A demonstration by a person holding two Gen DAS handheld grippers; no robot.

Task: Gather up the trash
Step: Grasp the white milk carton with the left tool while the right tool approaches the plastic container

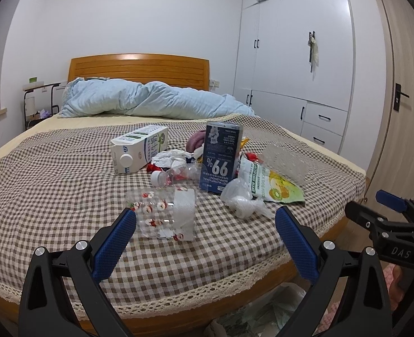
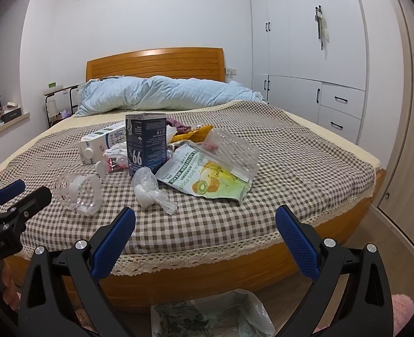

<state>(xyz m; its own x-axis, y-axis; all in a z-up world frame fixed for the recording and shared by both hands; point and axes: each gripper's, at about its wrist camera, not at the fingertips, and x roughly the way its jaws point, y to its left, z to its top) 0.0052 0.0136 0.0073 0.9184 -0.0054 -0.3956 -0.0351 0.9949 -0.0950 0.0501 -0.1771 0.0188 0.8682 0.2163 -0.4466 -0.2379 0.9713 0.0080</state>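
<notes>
Currently both tools are hovering at the foot of the bed (image 1: pixel 52 168), the left tool (image 1: pixel 205 224) and right tool (image 2: pixel 205 224) each spread wide and gripping nothing. Just ahead of the left tool a clear printed box (image 1: pixel 162 213) is lying; beyond it a milk carton (image 1: pixel 139 148), a navy box (image 1: pixel 221 157) and a green snack bag (image 2: pixel 207 179) are sitting.

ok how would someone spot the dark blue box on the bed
Start at the checked bedspread and find the trash pile in its middle. The dark blue box stands upright there, beside the white milk carton lying flat. It is the tallest piece, with a big upside-down 99% printed on it.
</notes>
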